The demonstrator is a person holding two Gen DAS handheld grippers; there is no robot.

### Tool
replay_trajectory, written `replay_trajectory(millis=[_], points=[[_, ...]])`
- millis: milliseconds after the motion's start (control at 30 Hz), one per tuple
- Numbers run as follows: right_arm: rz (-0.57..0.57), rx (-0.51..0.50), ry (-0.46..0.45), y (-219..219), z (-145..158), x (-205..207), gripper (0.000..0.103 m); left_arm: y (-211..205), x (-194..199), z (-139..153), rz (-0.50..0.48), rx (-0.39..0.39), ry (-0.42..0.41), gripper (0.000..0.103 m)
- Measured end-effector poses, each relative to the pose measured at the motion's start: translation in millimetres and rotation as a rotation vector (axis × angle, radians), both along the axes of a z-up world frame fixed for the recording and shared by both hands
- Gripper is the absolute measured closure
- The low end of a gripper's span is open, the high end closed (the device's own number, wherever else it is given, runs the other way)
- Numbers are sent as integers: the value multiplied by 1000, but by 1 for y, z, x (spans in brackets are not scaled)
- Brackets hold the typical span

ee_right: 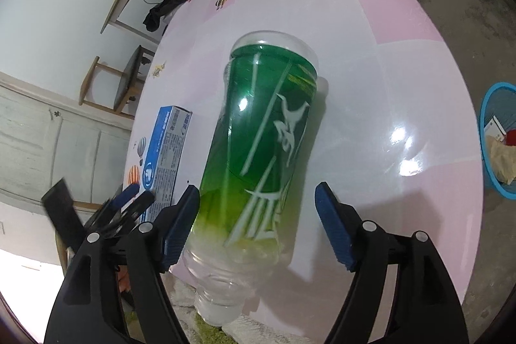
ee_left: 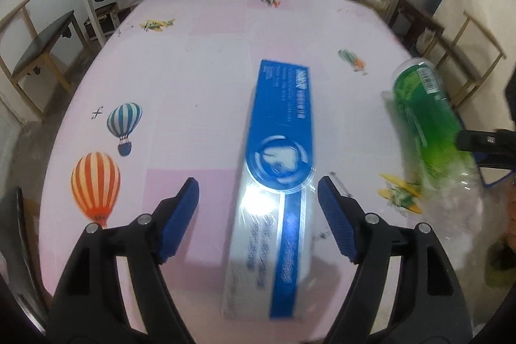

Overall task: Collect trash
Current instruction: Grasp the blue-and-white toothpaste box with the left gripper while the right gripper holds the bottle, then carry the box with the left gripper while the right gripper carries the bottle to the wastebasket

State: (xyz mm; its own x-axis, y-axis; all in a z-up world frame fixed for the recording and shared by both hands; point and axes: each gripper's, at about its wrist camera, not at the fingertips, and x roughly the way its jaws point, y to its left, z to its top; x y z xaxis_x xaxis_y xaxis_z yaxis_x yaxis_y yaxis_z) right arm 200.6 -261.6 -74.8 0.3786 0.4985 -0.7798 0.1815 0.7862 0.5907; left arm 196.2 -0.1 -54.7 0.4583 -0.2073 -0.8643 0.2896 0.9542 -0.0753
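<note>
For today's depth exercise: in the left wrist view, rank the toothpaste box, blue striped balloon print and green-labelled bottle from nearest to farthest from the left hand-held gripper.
1. Toothpaste box, between its fingers.
2. Blue striped balloon print, left.
3. Green-labelled bottle, far right.

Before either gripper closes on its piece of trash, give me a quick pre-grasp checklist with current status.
1. Left gripper open: ok.
2. Blue toothpaste box between left fingers: ok, though nearer the right one.
3. Right gripper open: ok.
4. Green bottle between right fingers: ok; left pad touches or nearly touches it.
5. Bottle resting stably: not ok, neck overhangs the table edge.
6. Blue bin reachable: cannot tell.
</note>
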Motion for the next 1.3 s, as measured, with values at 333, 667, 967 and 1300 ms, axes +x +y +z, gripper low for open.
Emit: replay_trajectory(millis=[333, 667, 967, 1300], points=[[15, 30, 29, 14, -10, 10, 31, -5, 8, -14, -30, -16, 33, 50], [49, 66, 24, 32, -19, 6, 38, 0, 12, -15, -22, -51, 17, 57], [11, 237, 0, 6, -25, -6, 41, 3, 9, 3, -4, -85, -21, 57], [-176, 400, -143, -90, -2, -70, 41, -78, -7, 60, -185, -167, -77, 57]])
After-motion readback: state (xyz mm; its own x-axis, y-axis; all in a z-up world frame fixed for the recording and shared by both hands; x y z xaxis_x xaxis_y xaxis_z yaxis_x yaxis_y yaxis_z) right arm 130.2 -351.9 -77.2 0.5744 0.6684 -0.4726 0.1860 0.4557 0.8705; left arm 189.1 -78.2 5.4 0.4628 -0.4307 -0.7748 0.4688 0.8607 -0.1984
